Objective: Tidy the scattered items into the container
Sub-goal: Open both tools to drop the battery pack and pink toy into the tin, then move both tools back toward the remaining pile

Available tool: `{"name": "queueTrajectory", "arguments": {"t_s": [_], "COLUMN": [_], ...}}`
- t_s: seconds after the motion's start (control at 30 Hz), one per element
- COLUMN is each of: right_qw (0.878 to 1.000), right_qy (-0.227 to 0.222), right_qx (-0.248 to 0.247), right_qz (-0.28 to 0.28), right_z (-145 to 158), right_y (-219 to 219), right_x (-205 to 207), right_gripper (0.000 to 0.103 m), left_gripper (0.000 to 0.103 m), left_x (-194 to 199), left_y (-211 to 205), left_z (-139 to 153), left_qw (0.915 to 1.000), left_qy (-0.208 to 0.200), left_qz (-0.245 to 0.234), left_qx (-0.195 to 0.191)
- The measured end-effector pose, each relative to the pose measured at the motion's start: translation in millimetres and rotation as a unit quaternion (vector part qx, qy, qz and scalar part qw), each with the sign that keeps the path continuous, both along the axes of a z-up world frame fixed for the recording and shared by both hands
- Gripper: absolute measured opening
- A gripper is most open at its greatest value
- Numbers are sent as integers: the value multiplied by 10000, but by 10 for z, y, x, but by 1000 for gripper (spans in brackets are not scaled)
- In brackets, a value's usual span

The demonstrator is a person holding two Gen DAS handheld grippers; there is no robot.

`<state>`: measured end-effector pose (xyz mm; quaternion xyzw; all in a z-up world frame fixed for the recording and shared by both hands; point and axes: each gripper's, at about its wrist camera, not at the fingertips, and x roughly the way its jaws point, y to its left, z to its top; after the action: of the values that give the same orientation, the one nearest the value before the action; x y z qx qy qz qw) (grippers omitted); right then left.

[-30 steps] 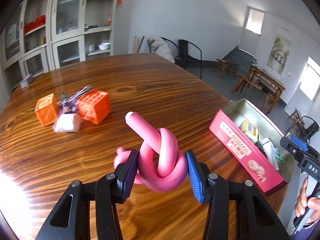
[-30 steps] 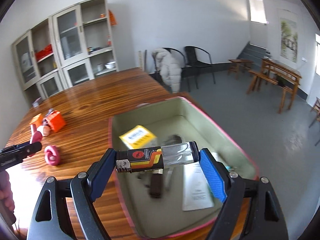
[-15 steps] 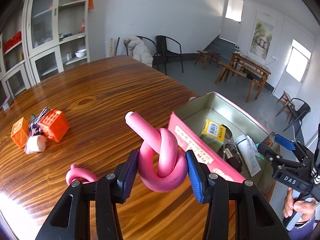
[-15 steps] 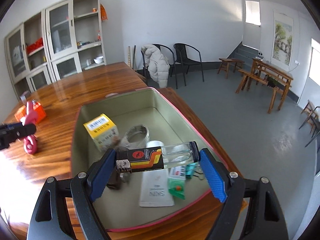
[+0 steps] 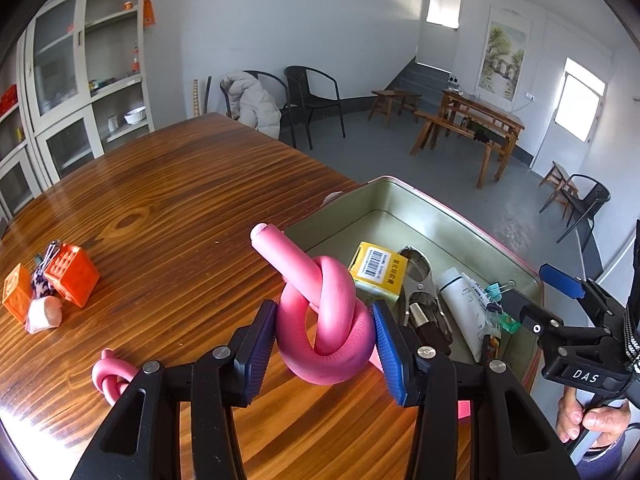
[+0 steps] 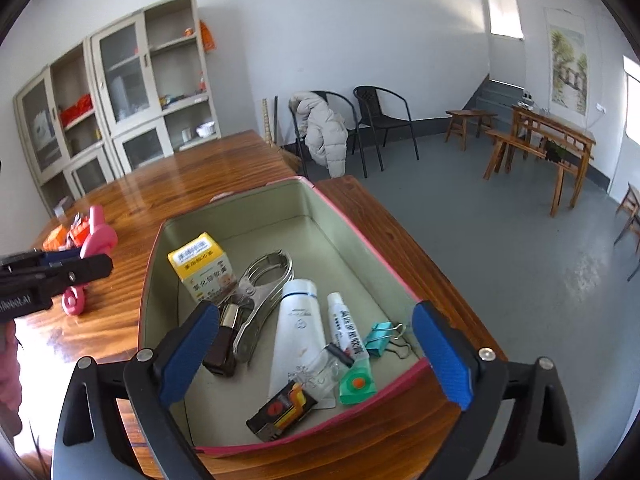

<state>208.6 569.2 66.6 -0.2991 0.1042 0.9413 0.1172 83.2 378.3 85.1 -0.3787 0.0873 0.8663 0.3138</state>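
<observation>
Our left gripper [image 5: 323,334] clamps the knotted pink foam tube [image 5: 324,320] between its blue pads, above the wooden table [image 5: 168,200] just beside the tin [image 5: 404,196]. Our right gripper [image 6: 316,356] hangs over the tin with its jaws opening and nothing between them, and the lighter [image 6: 282,412] lies inside near the front wall. A second pink knot [image 5: 108,376] and the orange cubes [image 5: 70,274] lie on the table.

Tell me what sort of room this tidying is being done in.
Probably a plain meeting or common room, not a kitchen: a long wooden table, glass-door cabinets along the wall, black metal chairs and wooden benches on a grey floor, scroll paintings hung up.
</observation>
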Motion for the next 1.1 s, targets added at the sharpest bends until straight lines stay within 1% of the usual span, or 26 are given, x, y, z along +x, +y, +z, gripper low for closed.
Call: {"name": "queueTrajectory", "arguments": {"t_s": [0.3,0.53,0.6,0.63,0.67,0.73,0.83,1.1], "right_qw": [9972,9955,9951,9949,9948,9947,9946,9950], "right_qy": [607,709,715,725,730,731,741,775], "right_qx": [-256,-390,-432,-454,-465,-470,-489,-507], "right_qz": [-362,-497,-521,-533,-539,-546,-542,-373], "right_z": [186,219,212,210,211,219,223,258], "right_y": [197,301,319,321,324,327,318,173], "right_x": [186,217,222,225,225,223,222,162], "right_gripper": [98,98,98,98,98,98,98,98], "left_gripper": [49,50,59,74,86,86,86,86], "left_x": [88,174,186,192,204,236,237,129], "left_y": [400,647,698,711,719,708,684,432], "left_z": [-39,-68,-84,-85,-81,-67,-71,-100], "left_qw": [9988,9965,9955,9952,9953,9955,9959,9984], "left_qy": [-88,-123,-204,-223,-198,-93,-45,-162], "left_qz": [-482,-825,-921,-955,-952,-947,-903,-537], "left_qx": [-21,-56,-62,-46,-20,26,-3,114]}}
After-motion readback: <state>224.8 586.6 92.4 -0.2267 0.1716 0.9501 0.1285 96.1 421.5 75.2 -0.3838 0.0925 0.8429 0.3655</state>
